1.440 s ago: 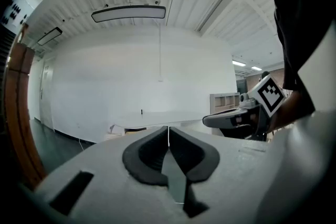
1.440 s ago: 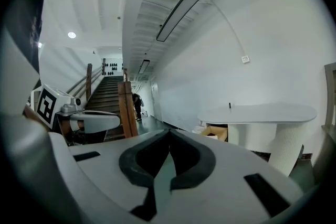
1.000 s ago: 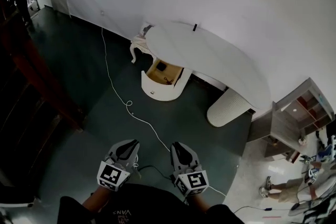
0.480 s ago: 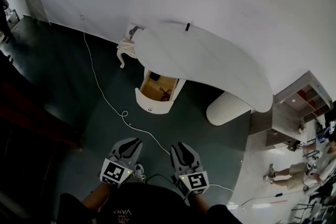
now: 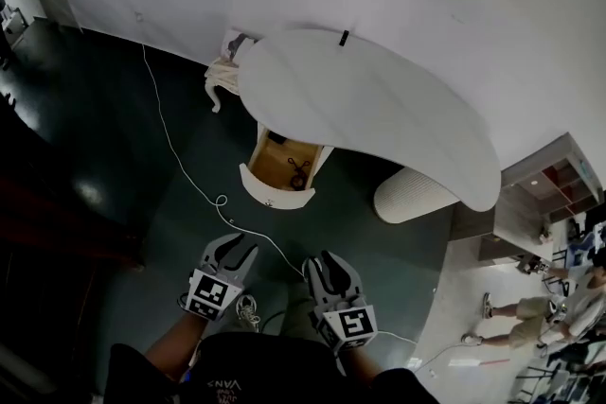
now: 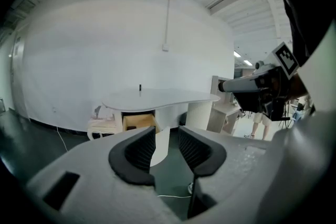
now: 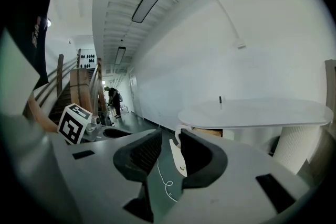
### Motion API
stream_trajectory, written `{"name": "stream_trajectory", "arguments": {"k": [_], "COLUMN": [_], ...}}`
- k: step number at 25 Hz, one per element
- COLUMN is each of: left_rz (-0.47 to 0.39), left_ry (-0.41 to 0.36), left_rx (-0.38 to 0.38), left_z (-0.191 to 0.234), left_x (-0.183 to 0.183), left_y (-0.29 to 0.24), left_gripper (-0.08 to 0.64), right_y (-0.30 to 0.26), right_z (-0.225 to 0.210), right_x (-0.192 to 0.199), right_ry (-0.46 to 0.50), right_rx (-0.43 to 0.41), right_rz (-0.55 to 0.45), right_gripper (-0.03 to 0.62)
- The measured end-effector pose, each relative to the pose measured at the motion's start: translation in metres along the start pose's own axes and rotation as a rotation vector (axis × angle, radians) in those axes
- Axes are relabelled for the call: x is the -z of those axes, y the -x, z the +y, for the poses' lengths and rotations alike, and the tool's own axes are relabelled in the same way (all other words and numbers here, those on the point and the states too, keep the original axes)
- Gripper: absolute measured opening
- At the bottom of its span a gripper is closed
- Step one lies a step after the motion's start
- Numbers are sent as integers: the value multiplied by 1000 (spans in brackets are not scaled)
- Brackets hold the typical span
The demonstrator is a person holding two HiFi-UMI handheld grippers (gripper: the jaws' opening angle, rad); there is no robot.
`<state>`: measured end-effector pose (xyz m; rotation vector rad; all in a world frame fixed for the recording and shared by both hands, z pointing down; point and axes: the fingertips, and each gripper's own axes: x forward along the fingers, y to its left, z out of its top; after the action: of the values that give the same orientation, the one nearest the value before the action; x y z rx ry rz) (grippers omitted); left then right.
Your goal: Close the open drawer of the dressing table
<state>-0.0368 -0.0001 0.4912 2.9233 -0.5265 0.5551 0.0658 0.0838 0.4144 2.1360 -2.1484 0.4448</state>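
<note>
Two tools are in view, both low in the head view and well apart from the furniture. The left tool (image 5: 234, 248) has just been opening its jaws; they stand apart with nothing between them. The right tool (image 5: 323, 262) likewise has its jaws apart and empty. One drawer (image 5: 275, 195) stands pulled out from under the near edge of one white curved surface (image 5: 379, 114), ahead of both tools. One ribbed white pedestal (image 5: 415, 196) stands under the surface's right end. One white cable (image 5: 189, 180) runs across the dark floor (image 5: 123, 137).
</note>
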Motion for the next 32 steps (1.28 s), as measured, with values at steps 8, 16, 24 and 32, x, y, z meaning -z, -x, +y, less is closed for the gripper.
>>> {"name": "stream_trajectory", "arguments": {"k": [8,16,24,32], "left_rz": [50,107,105,53], "left_ry": [56,103,183,218], "left_rx": [-132,-183,-231,-254], "left_z": [26,43,56,71], "left_x": [27,67,109,114], "left_y": [-66,-132,-172,-189], "left_gripper": [143,164,164,164], "right_y": [-38,-73,-93,-115], "right_z": [-34,-61,-62,-62], "right_x": [15,26,45,51], "right_ry": [87,131,123,131], "right_rx": [-174,-251,-311,-365], "right_rz": [106,133,144,159], "right_gripper": [98,98,97,95]}}
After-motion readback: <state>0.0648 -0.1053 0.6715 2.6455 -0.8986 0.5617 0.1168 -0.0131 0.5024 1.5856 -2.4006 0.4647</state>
